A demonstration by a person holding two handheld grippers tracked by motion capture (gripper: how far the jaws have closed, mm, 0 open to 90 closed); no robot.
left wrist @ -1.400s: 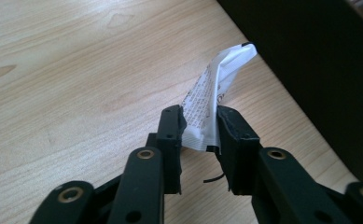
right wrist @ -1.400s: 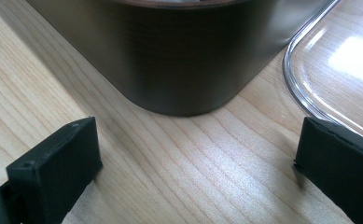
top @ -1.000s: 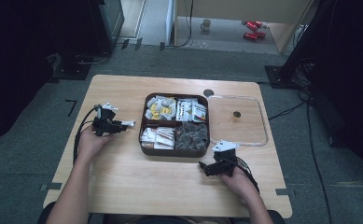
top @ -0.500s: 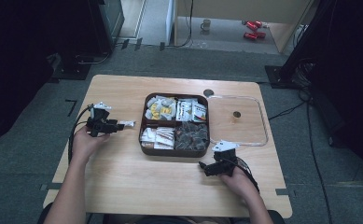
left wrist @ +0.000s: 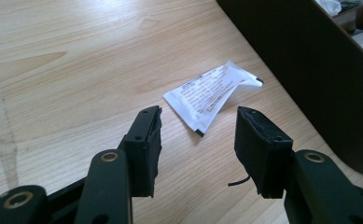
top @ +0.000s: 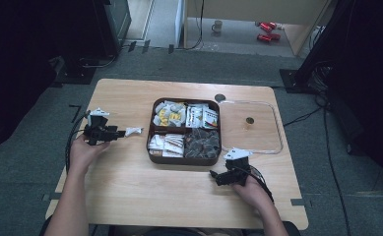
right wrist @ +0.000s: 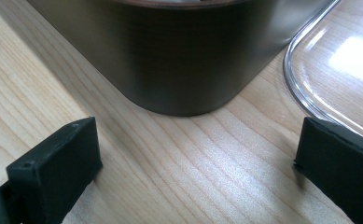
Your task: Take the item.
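The wooden surface (top: 130,196) has much free room along its near edge and on its left part, while the middle is taken by a dark brown tray (top: 185,160) with four compartments that hold small packets. Just to the right of the tray, a clear lid (top: 272,128) lies flat and reaches almost to the right edge of the surface. The left gripper (top: 121,132) is held by the left hand (top: 83,150) near the left edge, low over the surface, and its jaws are spread with nothing between them. A white sachet (left wrist: 207,95) lies flat on the wood just in front of these jaws, apart from them, between the gripper and the left wall of the tray; in the left gripper view this wall rises dark at the right side, close to the sachet. The right gripper (top: 217,176) is held by the right hand (top: 250,189) near the front right corner of the tray, and its jaws are wide apart and hold nothing. In the right gripper view the rounded corner of the tray stands directly ahead, and the edge of the clear lid curves just beside the right jaw. Beyond the far edge of the surface, a mug (top: 218,25) and red objects (top: 265,30) lie on the floor.
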